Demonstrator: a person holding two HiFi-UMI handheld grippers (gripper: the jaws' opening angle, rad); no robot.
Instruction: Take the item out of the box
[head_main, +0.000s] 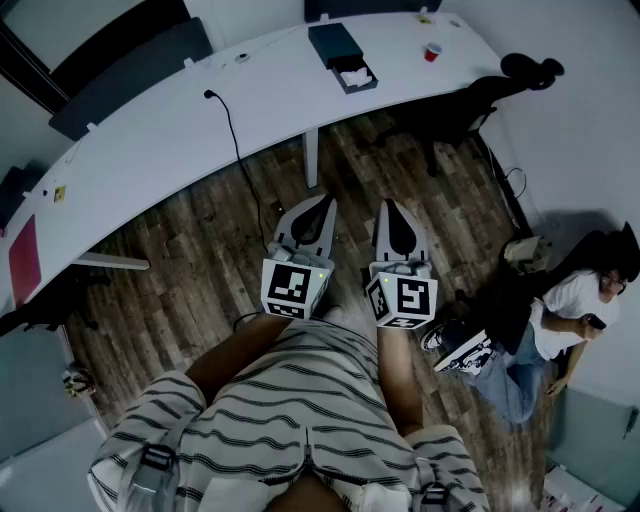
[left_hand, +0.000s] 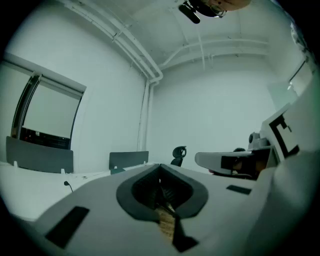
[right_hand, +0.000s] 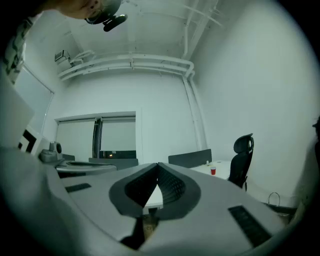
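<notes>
— Well, jaws?
— Pressed together on both left gripper (head_main: 322, 205) and right gripper (head_main: 392, 208), nothing between; side by side above striped shorts (head_main: 300, 400).
— And the box (head_main: 338, 50)?
— Well apart at twelve o'clock, on the white table (head_main: 180, 130); open at its five o'clock end, white item (head_main: 356, 75) inside. Red cup (head_main: 432, 51) near at three o'clock.

The table (head_main: 180, 130) curves across the far side of the room. Toward its right end lies the box (head_main: 335, 42), with an item (head_main: 355, 76) in its near end and a cup (head_main: 432, 52) apart to its right. Left of the box, a cable (head_main: 232, 130) runs over the table's near edge. A chair (head_main: 480, 95) stands off the right end. The left gripper (head_main: 326, 203) and the right gripper (head_main: 390, 208) are side by side over the floor (head_main: 200, 270), well short of the table. A person (head_main: 560, 320) sits on the floor far right.
</notes>
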